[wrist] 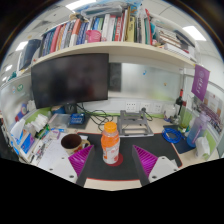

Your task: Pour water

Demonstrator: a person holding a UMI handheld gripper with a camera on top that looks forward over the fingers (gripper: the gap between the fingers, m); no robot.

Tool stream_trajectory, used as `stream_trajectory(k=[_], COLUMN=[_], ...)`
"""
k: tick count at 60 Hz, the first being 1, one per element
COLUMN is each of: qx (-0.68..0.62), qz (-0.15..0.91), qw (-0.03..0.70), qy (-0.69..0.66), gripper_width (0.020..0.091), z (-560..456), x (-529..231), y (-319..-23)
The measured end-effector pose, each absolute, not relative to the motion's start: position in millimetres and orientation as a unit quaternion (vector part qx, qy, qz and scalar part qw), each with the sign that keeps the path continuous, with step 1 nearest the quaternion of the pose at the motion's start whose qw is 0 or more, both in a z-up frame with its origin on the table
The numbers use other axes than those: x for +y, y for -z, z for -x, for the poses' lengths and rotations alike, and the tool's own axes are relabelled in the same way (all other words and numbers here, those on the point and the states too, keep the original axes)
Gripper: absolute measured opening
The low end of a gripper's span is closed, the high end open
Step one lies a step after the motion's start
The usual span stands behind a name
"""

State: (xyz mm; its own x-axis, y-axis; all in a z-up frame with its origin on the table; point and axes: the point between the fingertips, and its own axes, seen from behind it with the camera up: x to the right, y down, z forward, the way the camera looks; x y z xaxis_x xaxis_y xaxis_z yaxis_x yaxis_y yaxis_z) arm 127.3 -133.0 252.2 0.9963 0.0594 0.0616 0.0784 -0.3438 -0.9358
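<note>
Gripper view
Tongs: the tongs (111, 165) stand apart, their two fingers reaching forward over the desk (150, 128), purple pads (146, 158) on the inner faces.
Bottle: an orange bottle (110, 143) with a white cap stands upright between the fingers, with a gap at either side; neither pad presses on it.
Under the bottle: it rests on a small red coaster (113, 160) on the desk.
Mug: a dark mug (73, 142) stands just left of the bottle, beside the left finger, apart from the bottle.
Desk beyond: cluttered with boxes, cables and small items; a blue box (176, 136) lies to the right.
Monitor: a dark screen (69, 79) stands behind the mug, switched off.
Shelf: a shelf (110, 48) above the monitor carries a row of books (105, 27).
Right wall: a purple poster (200, 80) hangs near a dark bottle (181, 104).
</note>
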Motion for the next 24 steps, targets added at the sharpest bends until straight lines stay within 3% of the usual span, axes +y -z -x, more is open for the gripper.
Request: stream_trajectory(k=[13,24], qx=[-0.035,-0.031], qz=[0.823,0.824], qw=[0.566,0.565], qy=[0.022,0.021], gripper_width=[0.0771,0.0771], z=[-136,-137], x=[-157,-170], y=[-287,-294])
